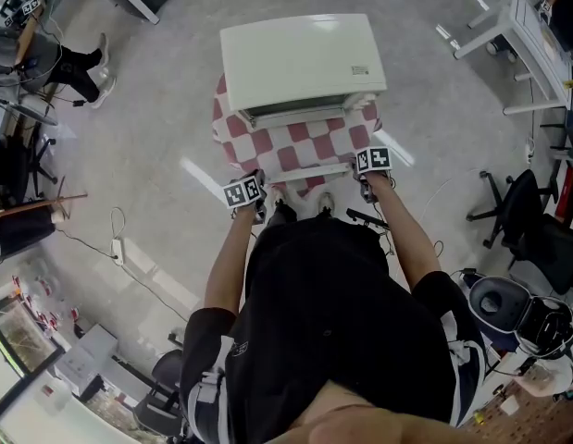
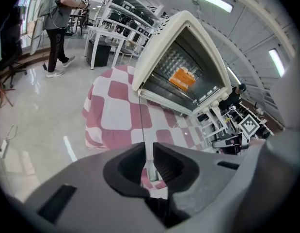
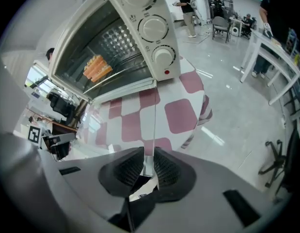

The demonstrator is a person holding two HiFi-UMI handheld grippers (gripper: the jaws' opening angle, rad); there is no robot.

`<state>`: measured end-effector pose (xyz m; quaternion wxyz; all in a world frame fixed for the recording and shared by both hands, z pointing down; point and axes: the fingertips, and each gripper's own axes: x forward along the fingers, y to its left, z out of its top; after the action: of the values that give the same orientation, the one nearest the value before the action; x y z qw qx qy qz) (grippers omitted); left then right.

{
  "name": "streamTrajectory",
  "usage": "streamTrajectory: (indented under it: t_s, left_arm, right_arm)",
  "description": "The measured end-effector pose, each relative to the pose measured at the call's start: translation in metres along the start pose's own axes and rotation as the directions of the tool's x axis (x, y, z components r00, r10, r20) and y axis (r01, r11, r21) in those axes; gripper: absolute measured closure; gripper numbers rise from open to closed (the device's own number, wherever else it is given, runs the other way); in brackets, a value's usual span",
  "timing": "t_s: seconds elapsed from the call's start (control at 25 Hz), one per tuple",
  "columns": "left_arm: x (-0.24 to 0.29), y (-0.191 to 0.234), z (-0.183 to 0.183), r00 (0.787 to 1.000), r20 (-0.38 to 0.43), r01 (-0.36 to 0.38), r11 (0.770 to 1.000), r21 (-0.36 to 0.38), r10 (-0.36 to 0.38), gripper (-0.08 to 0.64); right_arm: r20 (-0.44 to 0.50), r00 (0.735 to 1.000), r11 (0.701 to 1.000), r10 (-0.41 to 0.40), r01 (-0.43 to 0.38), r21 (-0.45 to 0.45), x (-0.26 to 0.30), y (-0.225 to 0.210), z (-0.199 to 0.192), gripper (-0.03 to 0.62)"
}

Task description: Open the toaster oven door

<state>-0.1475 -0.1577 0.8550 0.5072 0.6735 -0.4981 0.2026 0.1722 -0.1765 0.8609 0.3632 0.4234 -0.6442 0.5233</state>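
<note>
A cream toaster oven [image 1: 303,58] stands on a table under a red-and-white checked cloth [image 1: 232,129]. Its glass door [image 1: 300,146] is swung down, almost flat, toward me. The door's white handle bar [image 1: 305,168] runs along the near edge. My left gripper [image 1: 258,181] holds the left end of that edge, and in the left gripper view [image 2: 147,152] the thin door edge [image 2: 149,169] sits between nearly closed pads. My right gripper [image 1: 357,168] is shut on the right end [image 3: 149,157]. Something orange [image 3: 97,67] lies on the rack inside the oven.
White desks [image 1: 517,26] stand at the back right and office chairs [image 1: 531,215] at the right. A seated person's legs [image 1: 82,67] show at the far left, and a person [image 2: 57,13] stands by white shelving. Cables [image 1: 115,234] run over the floor on the left.
</note>
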Motion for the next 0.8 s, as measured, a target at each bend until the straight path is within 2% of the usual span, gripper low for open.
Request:
streamTrajectory:
  t_s: [0.12, 0.28, 0.48, 0.68, 0.76, 0.8]
  left_arm:
    - [0.007, 0.004, -0.006, 1.000, -0.013, -0.024, 1.000, 0.013, 0.025, 0.508]
    - [0.012, 0.007, -0.006, 0.999, -0.017, -0.043, 0.999, 0.033, 0.044, 0.508]
    - [0.011, 0.006, -0.006, 0.999, -0.011, -0.046, 0.998, 0.051, 0.046, 0.506]
    - [0.012, 0.008, -0.007, 1.000, -0.019, -0.015, 0.999, 0.045, 0.016, 0.500]
    - [0.007, 0.012, -0.007, 0.999, -0.029, -0.025, 0.999, 0.040, 0.026, 0.476]
    - [0.001, 0.014, -0.005, 0.999, -0.027, -0.034, 0.999, 0.040, 0.035, 0.468]
  right_arm:
    - [-0.018, 0.998, 0.995, -0.061, 0.060, -0.075, 0.009, -0.002, -0.003, 0.509]
    - [-0.020, 0.994, 0.989, -0.105, 0.102, -0.107, 0.016, -0.003, -0.003, 0.508]
    - [-0.019, 0.993, 0.985, -0.119, 0.116, -0.130, 0.016, -0.001, -0.004, 0.508]
    - [-0.032, 0.993, 0.984, -0.114, 0.108, -0.140, 0.017, -0.003, -0.003, 0.505]
    - [-0.021, 0.992, 0.981, -0.126, 0.121, -0.150, 0.011, -0.004, 0.001, 0.463]
    - [-0.001, 0.991, 0.978, -0.130, 0.129, -0.161, 0.005, -0.002, 0.004, 0.463]
